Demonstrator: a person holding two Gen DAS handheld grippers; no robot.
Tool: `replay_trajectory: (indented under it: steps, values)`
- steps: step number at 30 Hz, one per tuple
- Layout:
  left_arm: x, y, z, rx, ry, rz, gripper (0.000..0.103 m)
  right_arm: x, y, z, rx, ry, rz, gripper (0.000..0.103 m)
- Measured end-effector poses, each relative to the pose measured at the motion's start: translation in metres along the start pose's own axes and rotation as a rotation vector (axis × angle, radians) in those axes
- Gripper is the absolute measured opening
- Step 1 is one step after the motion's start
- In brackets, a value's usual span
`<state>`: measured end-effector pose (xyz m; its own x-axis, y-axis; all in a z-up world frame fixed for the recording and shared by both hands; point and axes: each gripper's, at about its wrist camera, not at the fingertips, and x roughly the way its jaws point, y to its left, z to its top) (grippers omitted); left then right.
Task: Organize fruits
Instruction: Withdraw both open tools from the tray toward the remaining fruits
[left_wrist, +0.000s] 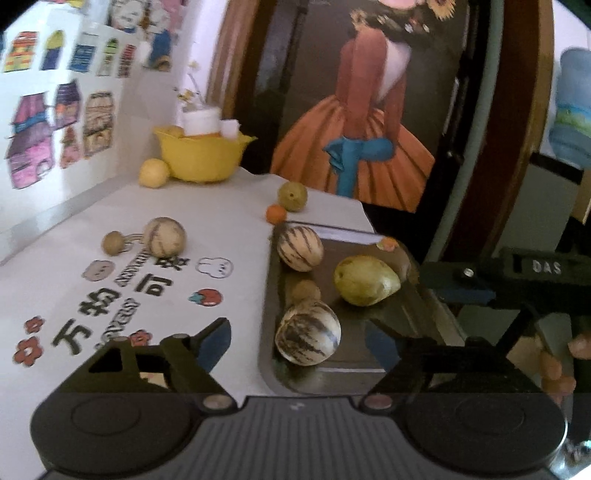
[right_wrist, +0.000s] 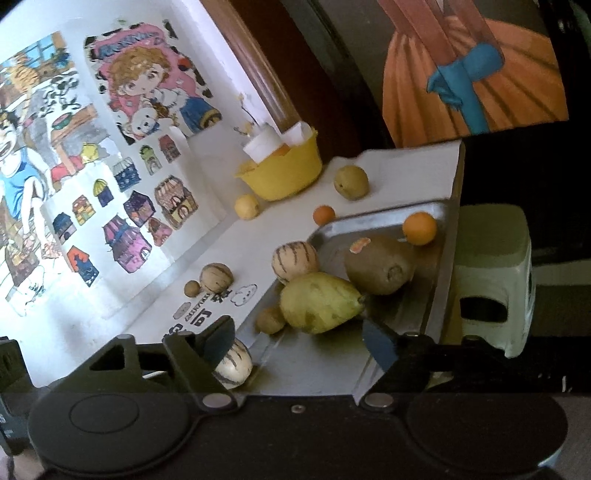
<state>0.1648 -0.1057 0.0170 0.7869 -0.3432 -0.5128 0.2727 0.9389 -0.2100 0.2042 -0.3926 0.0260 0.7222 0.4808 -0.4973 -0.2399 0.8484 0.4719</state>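
Note:
A metal tray (left_wrist: 266, 295) (right_wrist: 369, 218) holds a yellow-green pear-shaped fruit (left_wrist: 365, 280) (right_wrist: 319, 302), two striped melons (left_wrist: 299, 248) (left_wrist: 308, 332), a small brown fruit (left_wrist: 306, 291), a brown kiwi-like fruit (right_wrist: 380, 266) and an orange (right_wrist: 419, 229). My left gripper (left_wrist: 297, 341) is open, and the nearer striped melon lies between its fingers untouched. My right gripper (right_wrist: 299, 339) is open over the tray, just short of the pear-shaped fruit. On the white table lie another striped melon (left_wrist: 164, 236), a small brown fruit (left_wrist: 113, 242), a yellow fruit (left_wrist: 153, 172), a green fruit (left_wrist: 292, 196) and a small orange (left_wrist: 276, 213).
A yellow bowl (left_wrist: 201, 155) (right_wrist: 284, 170) with a white cup stands at the back against the wall of drawings. A large painting (left_wrist: 354, 122) leans behind the table. A pale green stool (right_wrist: 495, 266) sits beyond the table's right edge. A hand (left_wrist: 554, 365) shows at the right.

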Motion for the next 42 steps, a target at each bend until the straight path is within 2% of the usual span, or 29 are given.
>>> replay_trajectory:
  steps: [7, 9, 14, 17, 20, 25, 32, 38, 42]
  values:
    - [-0.032, 0.015, 0.0, -0.083, -0.047, 0.035, 0.102, -0.03, 0.019, -0.01, -0.059, -0.072, -0.033, 0.091]
    - [-0.04, 0.018, -0.001, -0.097, -0.054, 0.047, 0.102, -0.037, 0.026, -0.014, -0.078, -0.082, -0.046, 0.096]
    - [-0.06, 0.021, -0.011, -0.111, -0.032, 0.083, 0.102, -0.05, 0.046, -0.029, -0.125, -0.085, -0.102, 0.102]
    - [-0.074, 0.024, -0.02, -0.108, -0.037, 0.119, 0.102, -0.058, 0.061, -0.042, -0.144, -0.084, -0.138, 0.102]
    - [-0.088, 0.033, -0.028, -0.15, -0.038, 0.144, 0.102, -0.064, 0.078, -0.057, -0.169, -0.078, -0.177, 0.102]
    - [-0.107, 0.045, -0.044, -0.18, -0.036, 0.19, 0.102, -0.063, 0.106, -0.091, -0.237, -0.033, -0.233, 0.102]
    - [-0.137, 0.059, -0.066, -0.176, -0.045, 0.296, 0.102, -0.066, 0.14, -0.124, -0.269, -0.041, -0.224, 0.102]
    - [-0.151, 0.079, -0.073, -0.246, -0.035, 0.331, 0.103, -0.069, 0.169, -0.135, -0.336, -0.039, -0.184, 0.102]
    - [-0.153, 0.089, -0.077, -0.279, -0.021, 0.354, 0.103, -0.069, 0.183, -0.135, -0.348, -0.036, -0.125, 0.102]
